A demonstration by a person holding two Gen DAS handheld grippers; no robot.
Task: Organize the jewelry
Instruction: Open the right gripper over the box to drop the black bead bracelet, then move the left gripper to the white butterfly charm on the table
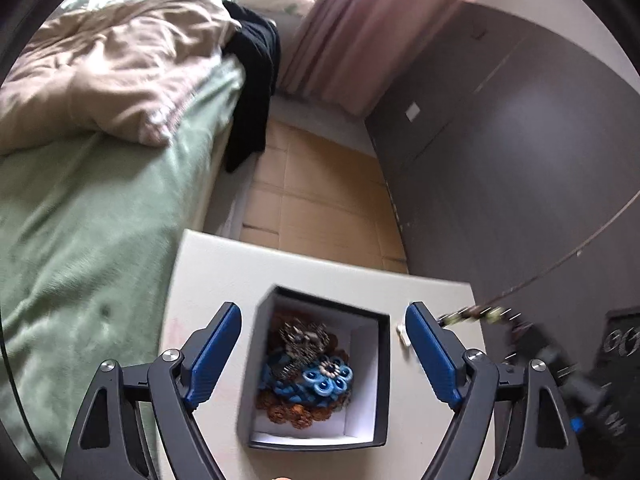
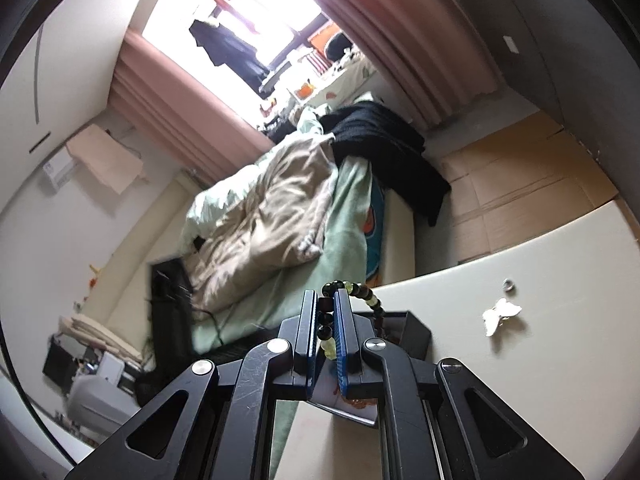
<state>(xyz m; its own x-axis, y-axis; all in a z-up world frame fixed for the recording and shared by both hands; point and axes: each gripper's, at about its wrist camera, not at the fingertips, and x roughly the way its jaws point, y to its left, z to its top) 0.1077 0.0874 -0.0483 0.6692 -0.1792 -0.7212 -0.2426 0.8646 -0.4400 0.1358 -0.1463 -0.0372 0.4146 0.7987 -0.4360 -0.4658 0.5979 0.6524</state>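
An open dark box with a white lining sits on the white table. It holds several jewelry pieces: a blue flower ornament, a metal piece and brown beads. My left gripper is open, its fingers on either side of the box. My right gripper is shut on a bead bracelet of dark and pale green beads, held above the box edge. The bracelet also shows blurred in the left wrist view. A white butterfly clip and a small ring lie on the table.
A bed with green sheet, beige quilt and black clothing stands left of the table. Cardboard covers the floor beyond it. A dark wardrobe stands at right, pink curtains behind. A small white item lies right of the box.
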